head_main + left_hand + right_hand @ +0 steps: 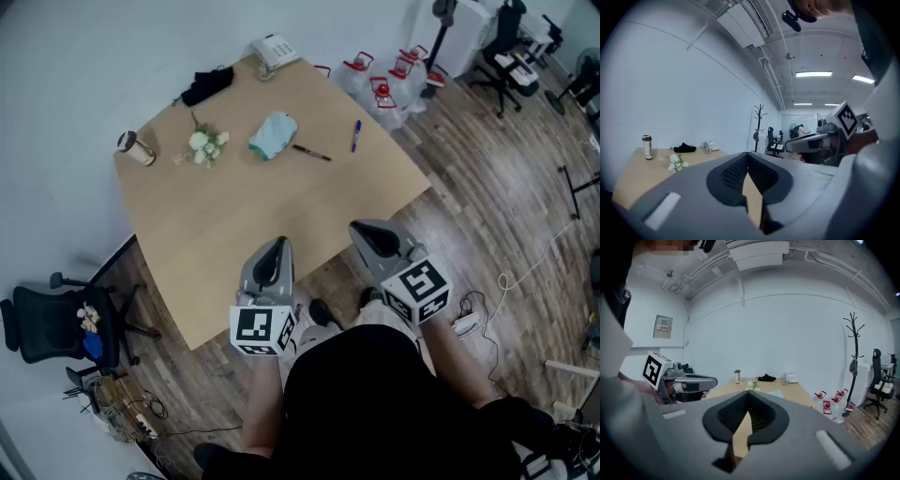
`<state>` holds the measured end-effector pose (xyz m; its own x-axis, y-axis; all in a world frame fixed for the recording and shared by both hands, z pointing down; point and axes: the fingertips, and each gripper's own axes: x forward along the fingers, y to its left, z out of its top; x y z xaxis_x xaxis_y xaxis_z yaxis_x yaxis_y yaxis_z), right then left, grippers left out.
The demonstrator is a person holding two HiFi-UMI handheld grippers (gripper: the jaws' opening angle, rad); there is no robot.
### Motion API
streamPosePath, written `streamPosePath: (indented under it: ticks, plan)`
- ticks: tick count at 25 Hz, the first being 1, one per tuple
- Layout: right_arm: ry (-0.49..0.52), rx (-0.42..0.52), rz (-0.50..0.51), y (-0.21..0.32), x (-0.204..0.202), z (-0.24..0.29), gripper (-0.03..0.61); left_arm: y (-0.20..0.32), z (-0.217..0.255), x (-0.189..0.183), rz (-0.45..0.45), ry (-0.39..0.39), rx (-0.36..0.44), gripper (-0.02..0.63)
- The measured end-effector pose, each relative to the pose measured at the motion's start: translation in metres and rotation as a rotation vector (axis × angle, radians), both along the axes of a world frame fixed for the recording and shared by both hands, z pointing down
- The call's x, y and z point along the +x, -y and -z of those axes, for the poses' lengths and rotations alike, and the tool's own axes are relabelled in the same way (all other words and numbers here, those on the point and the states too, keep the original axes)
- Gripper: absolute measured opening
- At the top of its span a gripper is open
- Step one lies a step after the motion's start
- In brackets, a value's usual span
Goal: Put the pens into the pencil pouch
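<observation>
Left tongs [275,247] and right tongs [368,231] hang at the table's [216,244] near edge — far across, a dark pen [311,152] and blue pen [356,135] lie beside the pencil pouch [273,134], outside it. Left gripper view: jaws pressed together, empty. Right gripper view: the same.

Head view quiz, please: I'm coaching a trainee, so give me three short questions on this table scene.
1. Which pen lies nearer the pencil pouch: A the dark pen, or B the blue pen?
2. True or false: both pens already lie inside the pouch.
3. How many pens lie on the table?
Key: 1 A; 2 false; 3 two.
</observation>
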<state>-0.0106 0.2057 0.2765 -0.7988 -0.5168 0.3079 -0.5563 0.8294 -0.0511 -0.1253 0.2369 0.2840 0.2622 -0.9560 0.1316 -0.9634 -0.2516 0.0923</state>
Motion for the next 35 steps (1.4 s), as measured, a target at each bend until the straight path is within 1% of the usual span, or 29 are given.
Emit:
streamPosePath:
  ticks: [3, 8, 11, 14, 19, 23, 27, 31, 35]
  plan:
    - [-0.031, 0.0, 0.018, -0.005, -0.011, -0.001, 0.009, -0.001, -0.001, -0.006, 0.007, -0.008, 0.005, -0.002]
    - [-0.044, 0.033, 0.027, -0.01, -0.025, -0.002, 0.009, -0.008, -0.002, -0.015, 0.001, -0.012, 0.001, -0.002]
    - [-0.052, 0.029, 0.021, -0.015, -0.031, -0.005, 0.009, -0.013, -0.005, -0.021, 0.004, -0.012, -0.009, -0.002]
    - [-0.035, 0.024, -0.003, -0.015, -0.036, -0.007, 0.009, -0.015, -0.01, -0.027, 0.002, -0.012, -0.025, -0.002]
    - [-0.048, 0.006, 0.013, -0.016, -0.042, -0.013, 0.009, -0.016, -0.019, -0.03, 0.001, -0.009, -0.057, -0.002]
    - [-0.057, -0.001, 0.031, -0.008, -0.048, -0.02, 0.011, -0.009, -0.026, -0.032, 0.007, -0.007, -0.083, -0.003]
    - [-0.067, -0.023, 0.062, 0.004, -0.058, -0.027, 0.012, 0.002, -0.034, -0.039, 0.036, 0.005, -0.112, -0.002]
    - [-0.069, -0.04, 0.105, 0.021, -0.069, -0.031, 0.012, 0.017, -0.034, -0.045, 0.051, 0.01, -0.124, 0.016]
    - [-0.074, -0.064, 0.133, 0.041, -0.078, -0.035, 0.025, 0.039, -0.036, -0.051, 0.062, 0.017, -0.139, 0.05]
